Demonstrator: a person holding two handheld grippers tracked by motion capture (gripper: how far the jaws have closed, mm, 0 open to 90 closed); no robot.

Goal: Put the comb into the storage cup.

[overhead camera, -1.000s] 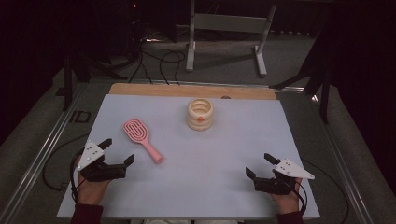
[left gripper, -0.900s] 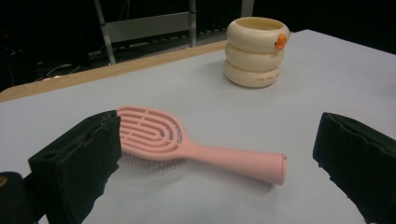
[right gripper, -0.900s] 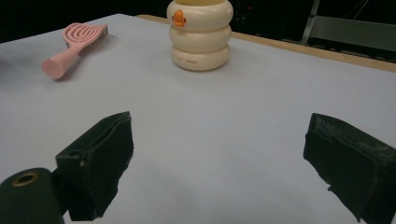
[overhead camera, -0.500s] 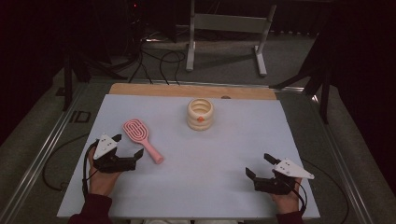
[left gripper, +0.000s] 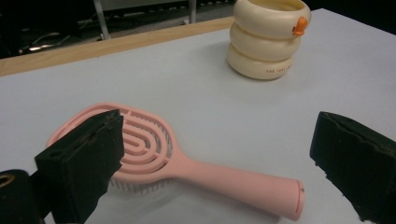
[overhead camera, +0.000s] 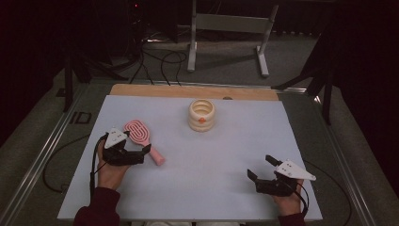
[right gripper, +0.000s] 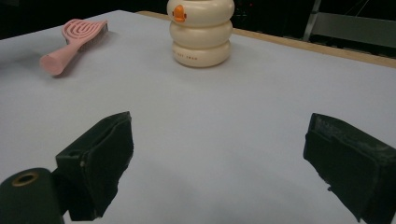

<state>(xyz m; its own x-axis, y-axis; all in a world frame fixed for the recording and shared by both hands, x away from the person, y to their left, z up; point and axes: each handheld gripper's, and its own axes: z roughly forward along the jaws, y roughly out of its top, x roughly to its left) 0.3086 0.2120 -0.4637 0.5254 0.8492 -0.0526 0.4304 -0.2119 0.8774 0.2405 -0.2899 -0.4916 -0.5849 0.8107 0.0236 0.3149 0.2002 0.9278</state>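
My left gripper (overhead camera: 143, 153), jaws spread wide, has just moved up to straddle the pink hairbrush (left gripper: 187, 163), probably not touching yet; a grasp comes next. My right gripper (overhead camera: 263, 172) stays open, well away from the hairbrush.

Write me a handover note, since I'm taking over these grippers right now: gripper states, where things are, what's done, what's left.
Left gripper: open, at the pink plastic hairbrush, jaws either side, not gripping.
Right gripper: open, holds nothing, over the pale blue table mat near the front right.
Hairbrush lies flat at left; cream ringed ceramic cup stands upright at the back centre.
Done: approach. Left: probably closing on the brush and lifting.
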